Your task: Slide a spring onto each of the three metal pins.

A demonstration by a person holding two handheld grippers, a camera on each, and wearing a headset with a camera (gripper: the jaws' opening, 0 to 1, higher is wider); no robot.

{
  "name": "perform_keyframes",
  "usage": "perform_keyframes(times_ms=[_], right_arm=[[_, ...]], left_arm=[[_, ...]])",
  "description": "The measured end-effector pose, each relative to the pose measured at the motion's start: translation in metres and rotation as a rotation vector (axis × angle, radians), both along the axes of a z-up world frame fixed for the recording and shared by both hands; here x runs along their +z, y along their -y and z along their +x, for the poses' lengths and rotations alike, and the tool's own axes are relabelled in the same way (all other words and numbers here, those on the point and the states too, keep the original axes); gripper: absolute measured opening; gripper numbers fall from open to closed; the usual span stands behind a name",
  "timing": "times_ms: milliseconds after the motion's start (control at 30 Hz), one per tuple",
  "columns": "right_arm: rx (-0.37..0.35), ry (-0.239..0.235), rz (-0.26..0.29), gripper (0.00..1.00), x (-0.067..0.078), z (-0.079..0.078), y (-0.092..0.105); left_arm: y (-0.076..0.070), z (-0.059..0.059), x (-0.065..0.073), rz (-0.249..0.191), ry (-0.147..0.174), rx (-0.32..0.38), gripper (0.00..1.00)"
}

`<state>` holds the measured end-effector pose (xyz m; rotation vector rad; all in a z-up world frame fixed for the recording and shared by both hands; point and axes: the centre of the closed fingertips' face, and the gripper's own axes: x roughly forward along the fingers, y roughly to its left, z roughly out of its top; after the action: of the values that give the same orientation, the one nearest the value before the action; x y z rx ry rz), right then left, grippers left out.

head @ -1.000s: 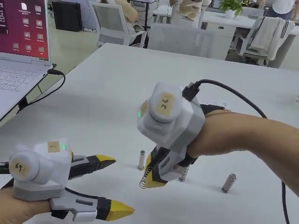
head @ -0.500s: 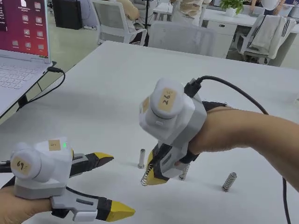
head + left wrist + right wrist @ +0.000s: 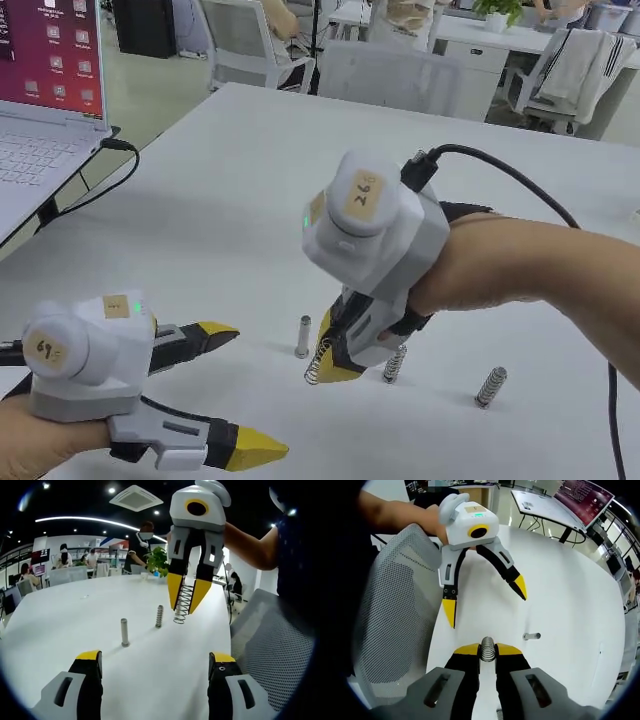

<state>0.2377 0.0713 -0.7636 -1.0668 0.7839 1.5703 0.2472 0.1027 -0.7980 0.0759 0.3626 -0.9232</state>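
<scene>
Your right tool [image 3: 335,368] carries a tan sticker [image 3: 365,196] reading 26. Left of that tool, your left tool [image 3: 255,392] has a second sticker [image 3: 45,352] reading 69. The laptop [image 3: 45,60] text is too small to read.

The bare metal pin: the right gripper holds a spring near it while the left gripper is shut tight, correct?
Not quite. The right gripper holds a spring near the bare metal pin, but the left gripper is open, jaws wide apart, as the left gripper view shows.

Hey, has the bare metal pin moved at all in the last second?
No. The bare pin stands upright at the same gap left of the spring-covered pin. The right gripper holds its spring beside it.
</scene>
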Motion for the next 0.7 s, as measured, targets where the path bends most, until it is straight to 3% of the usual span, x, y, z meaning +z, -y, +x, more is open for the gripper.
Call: perform_keyframes(times_ms=[700], right_arm=[[-0.018,0.031,-0.005,0.09,0.014,0.03,-0.001]], left_arm=[[-0.001,0.0,-0.001,-0.001,-0.005,0.002,0.84]])
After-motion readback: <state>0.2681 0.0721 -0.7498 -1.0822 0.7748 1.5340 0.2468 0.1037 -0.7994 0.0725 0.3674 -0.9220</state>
